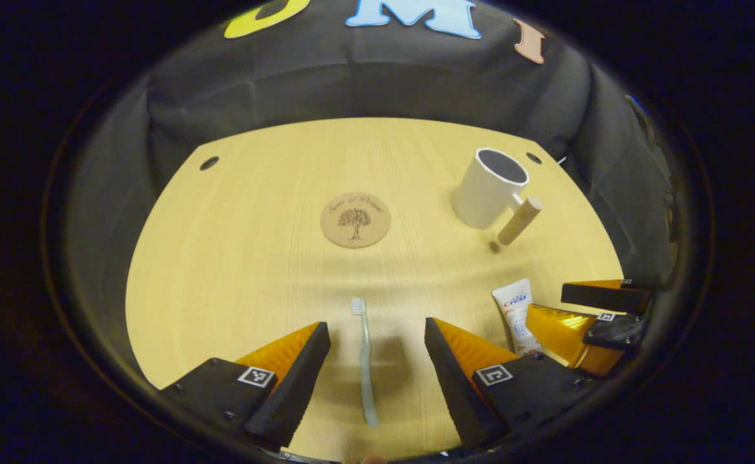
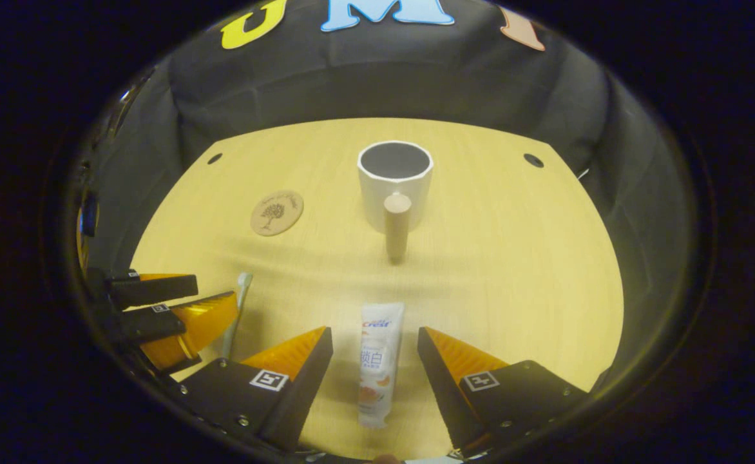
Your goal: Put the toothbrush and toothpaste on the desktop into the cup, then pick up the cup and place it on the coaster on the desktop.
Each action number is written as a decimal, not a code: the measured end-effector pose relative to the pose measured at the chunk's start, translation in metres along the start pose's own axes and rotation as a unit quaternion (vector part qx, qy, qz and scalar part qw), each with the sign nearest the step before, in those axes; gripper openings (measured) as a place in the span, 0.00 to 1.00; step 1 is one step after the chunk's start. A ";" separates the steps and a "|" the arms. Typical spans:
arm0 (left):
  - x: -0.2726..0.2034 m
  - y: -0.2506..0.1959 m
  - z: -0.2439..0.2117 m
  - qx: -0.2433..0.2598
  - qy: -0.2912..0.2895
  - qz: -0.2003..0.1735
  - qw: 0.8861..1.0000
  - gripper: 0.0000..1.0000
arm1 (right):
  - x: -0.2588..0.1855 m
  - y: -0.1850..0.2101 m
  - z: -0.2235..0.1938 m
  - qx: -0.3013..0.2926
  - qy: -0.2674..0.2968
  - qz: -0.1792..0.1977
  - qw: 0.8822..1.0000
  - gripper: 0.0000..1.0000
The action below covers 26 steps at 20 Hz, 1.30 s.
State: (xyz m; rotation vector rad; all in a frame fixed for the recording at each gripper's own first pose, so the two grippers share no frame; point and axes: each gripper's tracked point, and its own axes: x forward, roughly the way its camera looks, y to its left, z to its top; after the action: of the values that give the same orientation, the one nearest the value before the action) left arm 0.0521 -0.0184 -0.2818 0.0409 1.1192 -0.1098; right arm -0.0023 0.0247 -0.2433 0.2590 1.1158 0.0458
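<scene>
A pale green toothbrush (image 1: 366, 361) lies flat on the wooden desktop (image 1: 242, 258), between the spread fingers of my left gripper (image 1: 377, 345), which is open. A white toothpaste tube (image 2: 376, 364) lies between the fingers of my open right gripper (image 2: 375, 348). The tube (image 1: 515, 316) also appears to the right in the left gripper view, beside the right gripper (image 1: 600, 309). The white cup (image 2: 395, 183) with a wooden handle (image 2: 397, 225) stands upright farther back, handle toward me. A round cork coaster (image 1: 355, 220) lies mid-table, left of the cup (image 1: 488, 188).
The desktop (image 2: 513, 270) has two dark round holes near its back corners (image 2: 533, 160). Black cloth walls close in behind and on both sides. In the right gripper view, the left gripper (image 2: 171, 303) is low at the left, with the toothbrush head (image 2: 244, 281) beside it.
</scene>
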 end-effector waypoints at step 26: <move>0.037 0.008 -0.054 -0.009 0.122 0.034 0.992 0.55 | 0.045 0.003 -0.042 -0.056 0.109 -0.006 0.992 0.80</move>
State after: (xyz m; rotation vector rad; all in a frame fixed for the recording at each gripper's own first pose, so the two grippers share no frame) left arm 0.0207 -0.0078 -0.3383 0.0783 1.3611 -0.0345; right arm -0.0196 0.0427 -0.2994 0.1482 1.3265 0.1276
